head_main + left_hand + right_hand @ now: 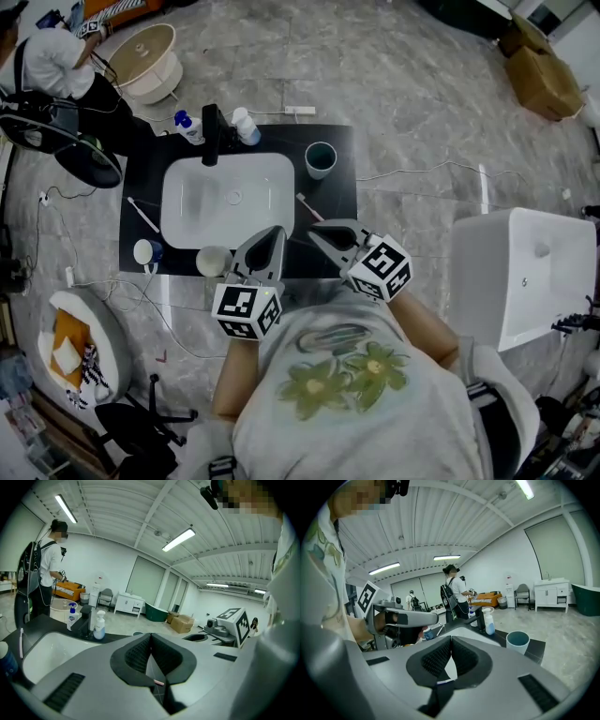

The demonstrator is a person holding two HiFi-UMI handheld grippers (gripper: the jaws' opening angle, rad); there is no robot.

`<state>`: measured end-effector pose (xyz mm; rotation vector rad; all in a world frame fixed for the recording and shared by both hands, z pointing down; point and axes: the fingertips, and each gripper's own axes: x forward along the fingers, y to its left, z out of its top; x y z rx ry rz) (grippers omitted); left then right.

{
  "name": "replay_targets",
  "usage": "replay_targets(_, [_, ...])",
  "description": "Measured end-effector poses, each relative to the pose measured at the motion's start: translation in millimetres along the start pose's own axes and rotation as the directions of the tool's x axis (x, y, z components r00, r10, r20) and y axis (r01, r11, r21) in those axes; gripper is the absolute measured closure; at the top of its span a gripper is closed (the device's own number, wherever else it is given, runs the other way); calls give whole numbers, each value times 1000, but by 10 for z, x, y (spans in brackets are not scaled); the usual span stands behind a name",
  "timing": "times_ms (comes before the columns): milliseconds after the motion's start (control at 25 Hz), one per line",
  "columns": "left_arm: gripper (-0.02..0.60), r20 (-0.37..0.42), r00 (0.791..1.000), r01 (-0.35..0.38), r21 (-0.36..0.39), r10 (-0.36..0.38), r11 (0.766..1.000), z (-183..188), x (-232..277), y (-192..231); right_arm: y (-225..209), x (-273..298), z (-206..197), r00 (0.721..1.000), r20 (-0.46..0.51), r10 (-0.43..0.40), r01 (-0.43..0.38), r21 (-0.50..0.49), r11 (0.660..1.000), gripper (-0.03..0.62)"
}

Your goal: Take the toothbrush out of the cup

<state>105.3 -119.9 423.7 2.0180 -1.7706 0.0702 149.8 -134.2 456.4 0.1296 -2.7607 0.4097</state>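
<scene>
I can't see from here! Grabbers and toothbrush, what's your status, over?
Left gripper and right gripper both shut, empty. Cup looks empty; a toothbrush lies on the counter right of the sink. Nothing in the way.

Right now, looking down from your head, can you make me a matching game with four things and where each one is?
Things: 1 teal cup; 2 black tap; 3 white basin; 4 left tool.
Places: A middle of the counter; B counter's front, shut; C counter's back right; D behind the basin.
Pairs: 1-C, 2-D, 3-A, 4-B.
</scene>
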Motion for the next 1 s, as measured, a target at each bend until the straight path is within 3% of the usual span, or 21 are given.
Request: replay_targets(1000, [563, -14, 1000, 4, -2, -4, 1000, -77, -64, -1, -51, -112, -65, 996, -6, -84, 84, 2, 996, 553])
